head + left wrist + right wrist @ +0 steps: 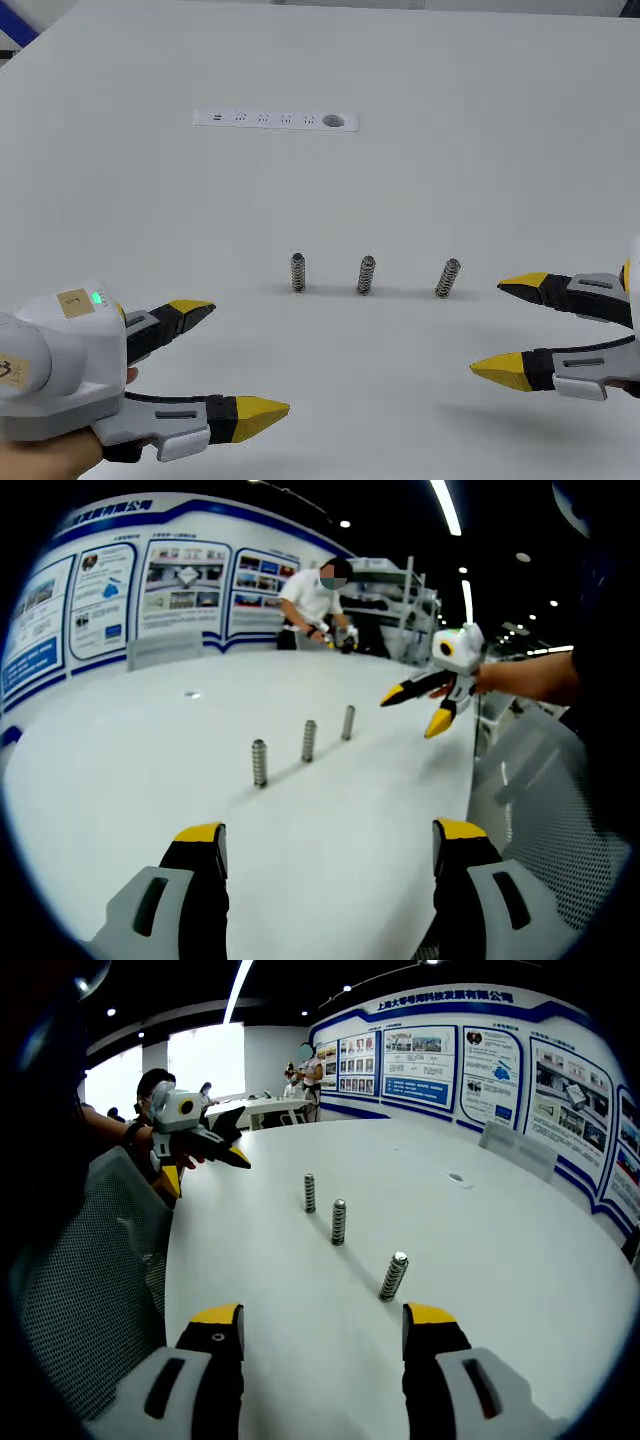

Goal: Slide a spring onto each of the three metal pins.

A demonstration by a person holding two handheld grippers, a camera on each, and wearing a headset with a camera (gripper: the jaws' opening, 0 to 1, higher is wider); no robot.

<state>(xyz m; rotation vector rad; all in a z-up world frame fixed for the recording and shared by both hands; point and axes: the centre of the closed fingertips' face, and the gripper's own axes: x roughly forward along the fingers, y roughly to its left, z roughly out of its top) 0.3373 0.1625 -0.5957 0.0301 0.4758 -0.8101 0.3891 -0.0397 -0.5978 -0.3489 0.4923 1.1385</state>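
While the yellow-tipped left gripper [240, 358] and yellow-tipped right gripper [492, 328] hang wide open, three coiled metal springs [366, 275] stand in a row on the white bench [450, 150]. And look, the rightmost spring [448, 278] leans!

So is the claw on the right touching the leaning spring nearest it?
Apart. The head view shows bare table between the right gripper and the leaning spring; the right gripper view shows the same gap ahead of its open jaws.
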